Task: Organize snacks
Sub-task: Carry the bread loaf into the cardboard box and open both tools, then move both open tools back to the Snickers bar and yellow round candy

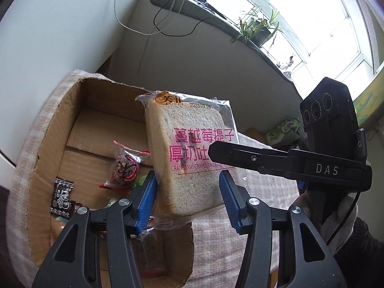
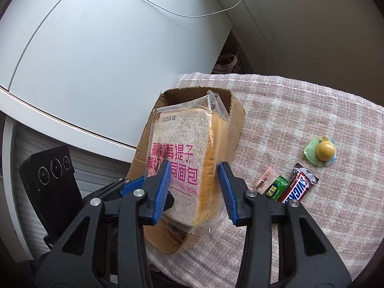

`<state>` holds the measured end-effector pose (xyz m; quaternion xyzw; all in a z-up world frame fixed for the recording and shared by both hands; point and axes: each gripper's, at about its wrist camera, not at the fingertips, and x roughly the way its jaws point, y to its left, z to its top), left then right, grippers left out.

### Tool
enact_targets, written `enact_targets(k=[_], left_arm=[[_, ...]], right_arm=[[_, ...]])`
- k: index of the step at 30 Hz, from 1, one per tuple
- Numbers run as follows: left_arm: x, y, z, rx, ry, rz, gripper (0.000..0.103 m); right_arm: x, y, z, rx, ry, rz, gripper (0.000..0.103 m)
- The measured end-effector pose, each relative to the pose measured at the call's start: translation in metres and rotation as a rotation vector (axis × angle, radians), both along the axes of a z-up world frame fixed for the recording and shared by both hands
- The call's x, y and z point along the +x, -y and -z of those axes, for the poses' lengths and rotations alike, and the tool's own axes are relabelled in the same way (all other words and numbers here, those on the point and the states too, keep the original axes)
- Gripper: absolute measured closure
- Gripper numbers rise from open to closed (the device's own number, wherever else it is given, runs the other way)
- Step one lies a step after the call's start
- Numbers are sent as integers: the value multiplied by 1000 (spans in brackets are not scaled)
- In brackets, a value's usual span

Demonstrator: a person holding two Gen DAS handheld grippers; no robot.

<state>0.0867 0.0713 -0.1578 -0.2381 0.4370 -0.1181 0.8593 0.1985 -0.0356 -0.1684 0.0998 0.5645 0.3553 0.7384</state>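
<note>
- Between the blue pads of the right gripper (image 2: 194,192) stands a wrapped toast bread slice (image 2: 184,158), clamped upright over the cardboard box (image 2: 236,117).
- Left gripper (image 1: 188,199) has its jaws spread around the same slice, left pad touching the wrapper, right pad apart.
- Below the left gripper, candies (image 1: 126,168) lie in the box.
- Right of the right gripper, a Snickers bar (image 2: 298,187) lies on the checked cloth (image 2: 312,110).

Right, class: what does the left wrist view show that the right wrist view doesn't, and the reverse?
Left wrist only: sweets inside the cardboard box, including a red-wrapped sweet and a dark-wrapped sweet, plus potted plants. Right wrist only: a Snickers bar and a yellow jelly cup lying on the checked cloth outside the box. Both: the bread packet and the box.
</note>
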Motion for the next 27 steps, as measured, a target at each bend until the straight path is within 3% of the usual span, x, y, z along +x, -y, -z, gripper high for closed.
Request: enact_targets(k=[5, 11, 27], left_arm=[[-11, -25, 4, 17, -17, -59, 52], [-24, -42, 7, 66, -31, -127, 56], [-33, -50, 6, 110, -31, -166, 56]], right_arm=[[-5, -34, 7, -19, -12, -56, 60], [-10, -57, 4, -84, 34, -104, 58], [-8, -39, -4, -90, 66, -82, 54]])
